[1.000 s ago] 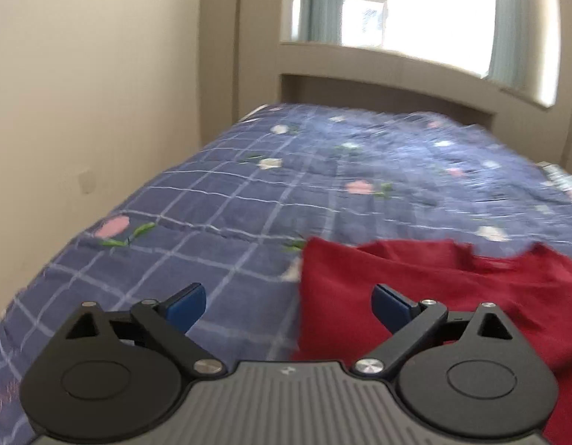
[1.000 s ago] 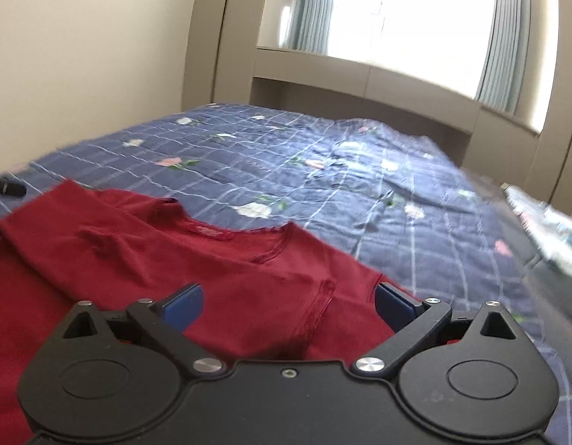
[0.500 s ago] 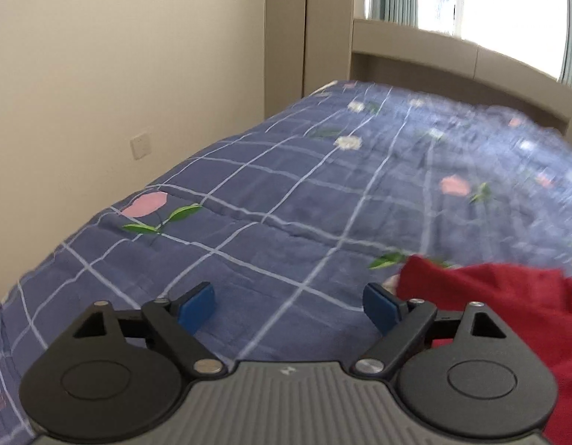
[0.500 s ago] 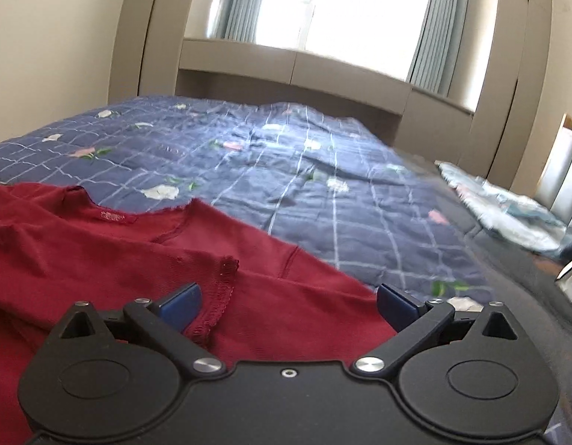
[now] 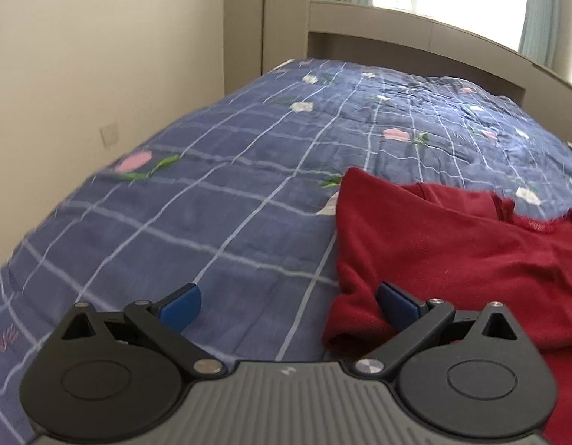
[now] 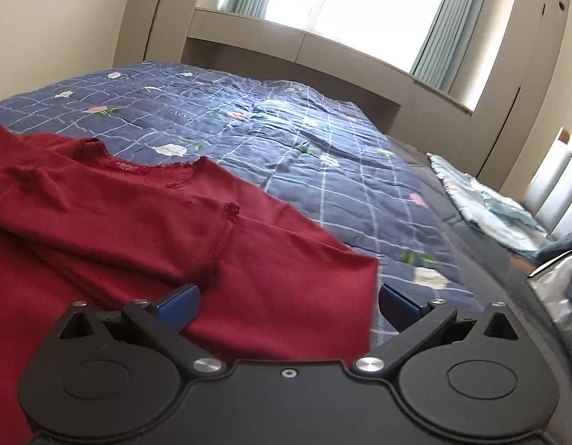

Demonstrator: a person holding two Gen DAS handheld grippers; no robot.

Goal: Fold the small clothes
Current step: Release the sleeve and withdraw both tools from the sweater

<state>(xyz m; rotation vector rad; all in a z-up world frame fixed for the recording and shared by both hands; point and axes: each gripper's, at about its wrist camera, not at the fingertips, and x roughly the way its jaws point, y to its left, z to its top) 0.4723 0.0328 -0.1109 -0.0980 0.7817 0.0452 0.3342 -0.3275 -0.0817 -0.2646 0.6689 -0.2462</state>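
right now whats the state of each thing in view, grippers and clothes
left gripper: jaws open, empty, at the shirt's left edge
right gripper: jaws open, empty, over the shirt's right side
red shirt: partly folded, sleeve laid across the body, on the quilt
blue checked quilt: spread over the bed
light blue cloth: crumpled at the bed's right edge

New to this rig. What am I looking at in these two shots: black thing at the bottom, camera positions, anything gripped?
No robot arm here: a person holds a two-finger tool in each hand, each with a fisheye camera looking forward along its fingers. The black shape at the bottom is that tool. One picture looks along the left tongs, the other along the right tongs. Both stand open, gripping nothing. On the blue checked floral quilt lies a dark red long-sleeved top, sleeves partly folded in. A light patterned cloth lies at the far right.
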